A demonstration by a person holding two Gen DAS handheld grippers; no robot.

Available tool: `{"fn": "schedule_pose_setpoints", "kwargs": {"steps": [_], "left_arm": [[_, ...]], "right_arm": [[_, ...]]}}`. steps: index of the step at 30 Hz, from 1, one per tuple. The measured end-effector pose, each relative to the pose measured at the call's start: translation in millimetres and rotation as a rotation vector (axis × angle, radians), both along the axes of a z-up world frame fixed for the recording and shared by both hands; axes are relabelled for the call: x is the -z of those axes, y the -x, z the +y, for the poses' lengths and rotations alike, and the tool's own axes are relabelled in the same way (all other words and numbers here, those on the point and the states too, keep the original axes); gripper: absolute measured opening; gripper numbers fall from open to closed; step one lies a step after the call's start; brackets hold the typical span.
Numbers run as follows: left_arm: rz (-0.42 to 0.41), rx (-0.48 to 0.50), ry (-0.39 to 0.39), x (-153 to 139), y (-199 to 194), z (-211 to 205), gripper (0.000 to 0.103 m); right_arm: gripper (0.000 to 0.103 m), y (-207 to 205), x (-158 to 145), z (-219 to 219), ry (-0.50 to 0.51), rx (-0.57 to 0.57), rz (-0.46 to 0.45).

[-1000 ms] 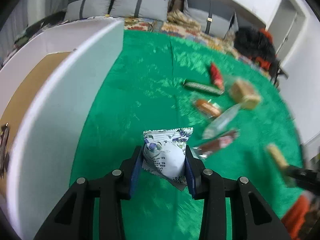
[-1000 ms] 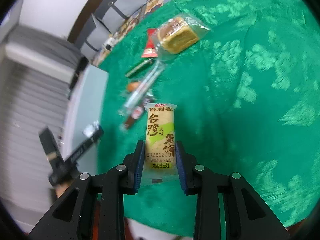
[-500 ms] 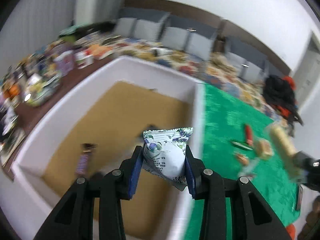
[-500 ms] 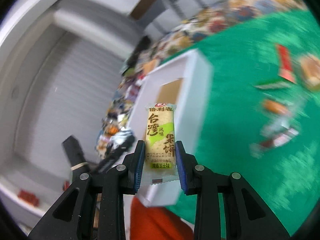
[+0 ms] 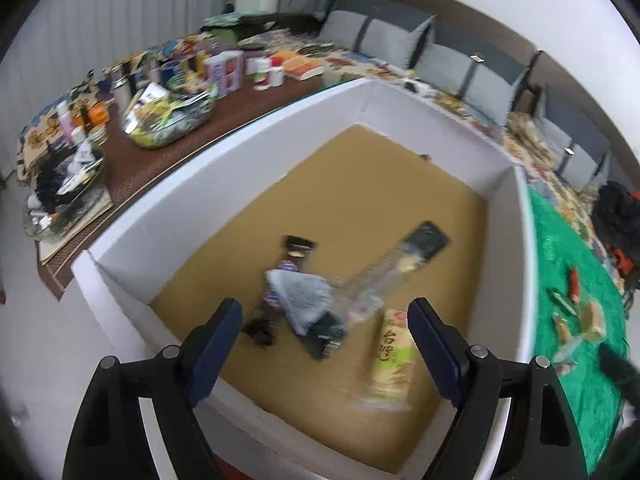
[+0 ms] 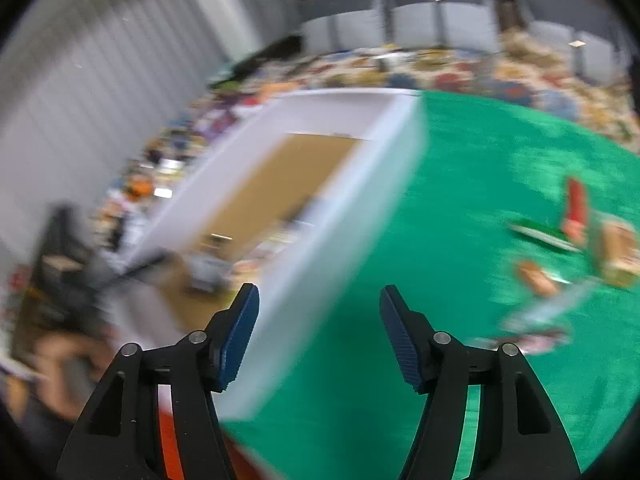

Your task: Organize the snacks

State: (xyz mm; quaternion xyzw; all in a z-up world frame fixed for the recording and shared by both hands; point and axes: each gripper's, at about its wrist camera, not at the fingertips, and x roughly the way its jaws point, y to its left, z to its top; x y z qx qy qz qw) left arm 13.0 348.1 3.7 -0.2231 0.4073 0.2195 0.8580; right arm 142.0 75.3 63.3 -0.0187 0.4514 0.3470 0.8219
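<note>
Both grippers are letting go over the white box, snacks dropping in

Left wrist view: the left gripper point(image 5: 324, 346) is hanging above the white box point(image 5: 248, 152), its fingers spreading wide with nothing pressed between them; the pale floral packet point(image 5: 300, 300) is lying blurred on the brown floor just ahead at 12 o'clock, and the green-and-yellow rice cake pack point(image 5: 392, 354) is lying at 3 o'clock of it, among dark wrappers. To do this well, I judge both releases should happen fully inside the walls. Right wrist view: the right gripper point(image 6: 318, 330) is opening too, fingers empty, straddling the box's near wall, with the green table point(image 6: 460, 240) at 3 o'clock. Only this view is showing the remaining snacks point(image 6: 576, 208) clearly; only the left is showing the box's contents
</note>
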Motion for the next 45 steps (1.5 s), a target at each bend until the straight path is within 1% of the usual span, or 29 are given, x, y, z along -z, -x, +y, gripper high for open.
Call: {"fn": "schedule_pose_setpoints", "kwargs": {"steps": [1, 2, 3, 6, 7, 9, 10, 11, 12, 14, 16, 17, 18, 19, 20, 22, 23, 25, 27, 29, 31, 32, 36, 37, 40, 45], "left_arm": [[-0.020, 0.018, 0.001, -5, -1, -9, 0.084], [-0.048, 0.048, 0.005, -11, -4, -22, 0.084], [-0.070, 0.079, 0.010, -19, -8, -35, 0.084], [-0.135, 0.209, 0.032, -36, -18, -86, 0.084], [-0.152, 0.253, 0.036, -41, -21, -103, 0.085], [-0.178, 0.348, 0.038, -50, -28, -143, 0.087], [-0.189, 0.403, 0.040, -52, -33, -166, 0.093], [-0.192, 0.445, 0.042, -52, -37, -184, 0.096], [-0.188, 0.500, 0.042, -47, -44, -209, 0.099], [-0.158, 0.556, 0.031, -35, -56, -242, 0.099], [-0.099, 0.602, 0.019, -10, -73, -274, 0.099], [-0.078, 0.607, 0.015, 0, -77, -281, 0.099], [-0.040, 0.609, 0.009, 17, -88, -291, 0.099], [-0.016, 0.606, 0.004, 29, -96, -296, 0.099], [0.003, 0.600, -0.002, 39, -102, -299, 0.099], [0.034, 0.579, -0.016, 61, -118, -303, 0.099], [0.049, 0.567, -0.022, 69, -125, -304, 0.099], [0.061, 0.544, -0.031, 81, -134, -301, 0.098], [0.063, 0.524, -0.042, 90, -142, -298, 0.098], [0.078, 0.499, -0.030, 101, -149, -293, 0.098], [0.041, 0.488, -0.046, 104, -149, -289, 0.099], [0.035, 0.487, -0.045, 106, -148, -288, 0.099], [-0.002, 0.501, -0.086, 108, -144, -290, 0.099], [-0.012, 0.499, -0.086, 108, -143, -289, 0.099], [-0.017, 0.488, -0.072, 108, -146, -286, 0.099], [-0.007, 0.491, -0.085, 108, -145, -287, 0.101]], "right_arm": [[0.067, -1, 16, -26, 0.067, 0.043, -0.042], [0.067, -4, 30, -41, 0.115, 0.075, -0.065], [0.067, -6, 47, -68, 0.183, 0.121, -0.088], [0.067, -12, 84, -141, 0.327, 0.255, -0.121], [0.067, -13, 92, -168, 0.352, 0.309, -0.125], [0.067, -17, 101, -212, 0.369, 0.410, -0.126], [0.067, -20, 103, -228, 0.373, 0.458, -0.128], [0.067, -24, 105, -250, 0.369, 0.516, -0.126], [0.067, -28, 108, -268, 0.359, 0.564, -0.116], [0.067, -38, 107, -296, 0.338, 0.647, -0.093], [0.067, -47, 110, -314, 0.322, 0.700, -0.063], [0.067, -54, 112, -322, 0.321, 0.720, -0.048], [0.067, -59, 114, -327, 0.321, 0.734, -0.035], [0.073, -67, 118, -330, 0.317, 0.742, -0.026], [0.075, -73, 118, -333, 0.309, 0.753, -0.036], [0.085, -78, 121, -338, 0.323, 0.772, -0.051], [0.087, -83, 124, -339, 0.325, 0.781, -0.065], [0.094, -92, 127, -347, 0.295, 0.798, -0.045], [0.095, -94, 127, -346, 0.299, 0.798, -0.044], [0.095, -94, 127, -346, 0.295, 0.799, -0.044], [0.095, -95, 127, -345, 0.296, 0.799, -0.043], [0.095, -95, 127, -345, 0.296, 0.799, -0.043], [0.095, -94, 127, -345, 0.296, 0.799, -0.043], [0.095, -95, 127, -345, 0.296, 0.799, -0.043], [0.095, -95, 127, -345, 0.297, 0.798, -0.043], [0.095, -94, 127, -346, 0.297, 0.798, -0.043]]}}
